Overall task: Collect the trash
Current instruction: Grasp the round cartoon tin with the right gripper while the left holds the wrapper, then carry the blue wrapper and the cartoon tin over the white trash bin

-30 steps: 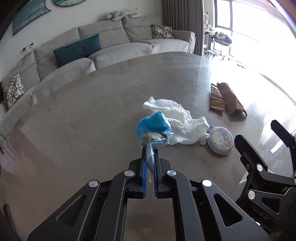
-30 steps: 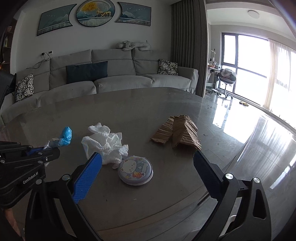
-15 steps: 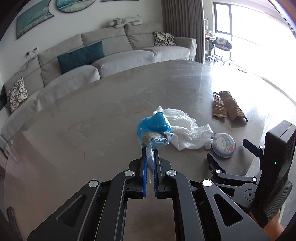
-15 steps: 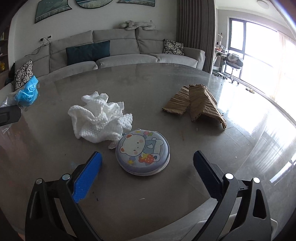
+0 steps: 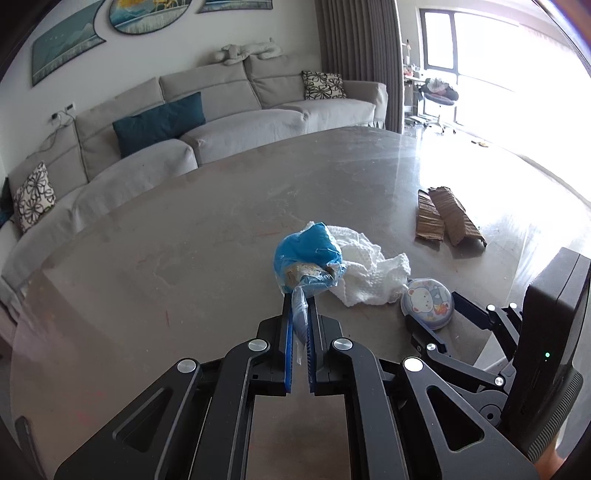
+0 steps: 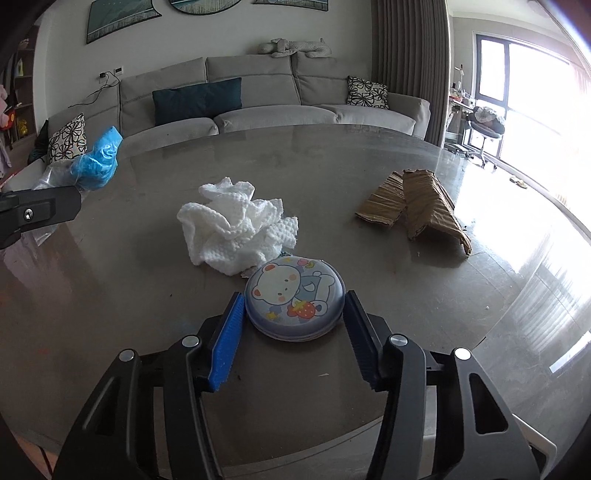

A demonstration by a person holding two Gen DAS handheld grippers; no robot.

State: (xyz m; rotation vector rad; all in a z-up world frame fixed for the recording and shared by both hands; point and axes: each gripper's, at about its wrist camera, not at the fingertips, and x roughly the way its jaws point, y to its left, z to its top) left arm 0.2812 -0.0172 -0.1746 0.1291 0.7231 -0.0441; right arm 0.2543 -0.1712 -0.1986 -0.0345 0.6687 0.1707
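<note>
right gripper (image 6: 295,321): my jaws just closing around round tin (image 6: 295,297) on table (image 6: 369,166), pads at its sides
left gripper (image 5: 299,325): clamped on blue bag (image 5: 306,254)
risk: smooth curved tin could squirt out; bag's thin neck might slip

We see daylight flooding from the window (image 5: 480,55), blown out white; glare streaks the table (image 6: 535,258) nearest it, perhaps hiding detail; edges curve, darken.

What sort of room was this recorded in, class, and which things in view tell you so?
Most likely a home living room: a long grey sofa with cushions, framed pictures on the wall, and a large table.
</note>
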